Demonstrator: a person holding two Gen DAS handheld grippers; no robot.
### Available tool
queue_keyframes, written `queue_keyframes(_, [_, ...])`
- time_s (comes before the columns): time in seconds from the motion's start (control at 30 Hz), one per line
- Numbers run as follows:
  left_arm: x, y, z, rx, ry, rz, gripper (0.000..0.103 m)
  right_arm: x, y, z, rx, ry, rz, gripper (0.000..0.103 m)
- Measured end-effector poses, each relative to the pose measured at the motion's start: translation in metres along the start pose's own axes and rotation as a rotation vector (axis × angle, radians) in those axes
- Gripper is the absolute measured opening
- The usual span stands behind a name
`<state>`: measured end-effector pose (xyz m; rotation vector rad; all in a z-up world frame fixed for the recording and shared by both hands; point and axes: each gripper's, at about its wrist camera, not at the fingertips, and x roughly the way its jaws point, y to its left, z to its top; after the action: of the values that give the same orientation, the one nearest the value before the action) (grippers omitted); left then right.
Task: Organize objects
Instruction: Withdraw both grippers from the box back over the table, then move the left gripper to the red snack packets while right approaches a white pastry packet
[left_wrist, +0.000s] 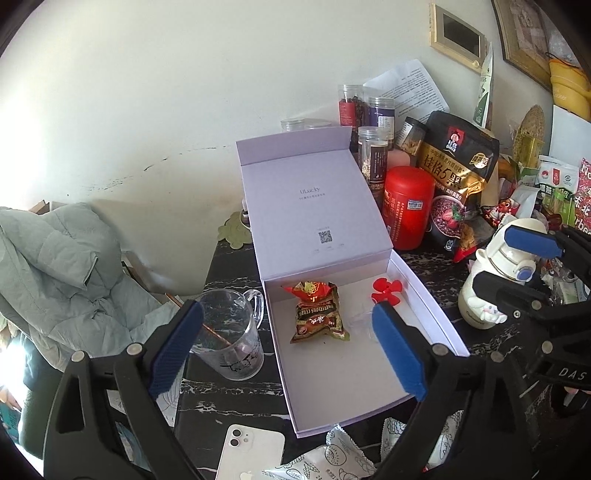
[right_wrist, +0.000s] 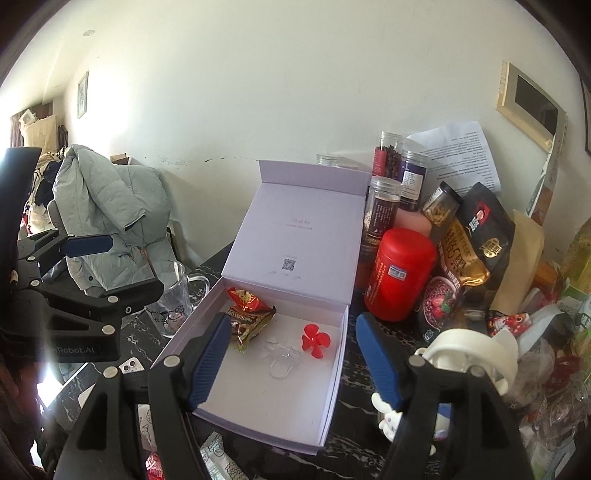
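An open lavender box (left_wrist: 343, 373) (right_wrist: 291, 402) lies on the dark marble table with its lid standing up behind it. Inside it lie a red and green snack packet (left_wrist: 317, 314) (right_wrist: 251, 314), a red propeller-shaped piece (left_wrist: 386, 291) (right_wrist: 316, 341) and a clear plastic piece (right_wrist: 280, 356). My left gripper (left_wrist: 288, 347) (right_wrist: 110, 266) hangs open above the box's front left, with nothing between its blue pads. My right gripper (right_wrist: 293, 360) (left_wrist: 517, 266) is open too, above the box's front right, and holds nothing.
A glass mug (left_wrist: 232, 332) (right_wrist: 173, 295) stands left of the box, and a white phone (left_wrist: 251, 454) lies at the near edge. A red canister (left_wrist: 408, 206) (right_wrist: 400, 273), jars, a black cereal bag (left_wrist: 458, 177) and a white bottle (left_wrist: 491, 280) crowd the right. A grey jacket (left_wrist: 62, 266) hangs at the left.
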<state>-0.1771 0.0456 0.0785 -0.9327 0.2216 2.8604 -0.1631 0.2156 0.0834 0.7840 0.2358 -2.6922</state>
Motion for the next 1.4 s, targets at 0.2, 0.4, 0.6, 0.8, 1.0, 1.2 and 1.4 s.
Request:
queue_keyframes(0.2, [-0.013, 0.0, -0.009, -0.01, -0.001, 0.001, 0.096, -0.012, 0.004, -0.007, -0.003, -0.009, -0.007, 0.073])
queue_keyframes(0.4, [-0.021, 0.0, -0.022, -0.026, 0.009, -0.011, 0.097, -0.017, 0.008, -0.021, 0.009, 0.007, 0.002, 0.074])
queue_keyframes(0.6, [-0.023, 0.0, -0.042, -0.048, 0.029, -0.032, 0.098, -0.017, 0.013, -0.036, 0.02, 0.03, 0.016, 0.074])
queue_keyframes(0.8, [-0.022, -0.001, -0.059, -0.067, 0.054, -0.061, 0.098, -0.015, 0.015, -0.052, 0.038, 0.066, 0.023, 0.074])
queue_keyframes(1.0, [-0.02, -0.003, -0.075, -0.085, 0.079, -0.05, 0.098, -0.014, 0.017, -0.069, 0.053, 0.093, 0.027, 0.074])
queue_keyframes(1.2, [-0.02, -0.004, -0.09, -0.091, 0.102, -0.047, 0.098, -0.012, 0.021, -0.085, 0.063, 0.123, 0.043, 0.074])
queue_keyframes(1.4, [-0.018, -0.003, -0.107, -0.102, 0.142, -0.045, 0.098, -0.01, 0.024, -0.101, 0.067, 0.155, 0.066, 0.074])
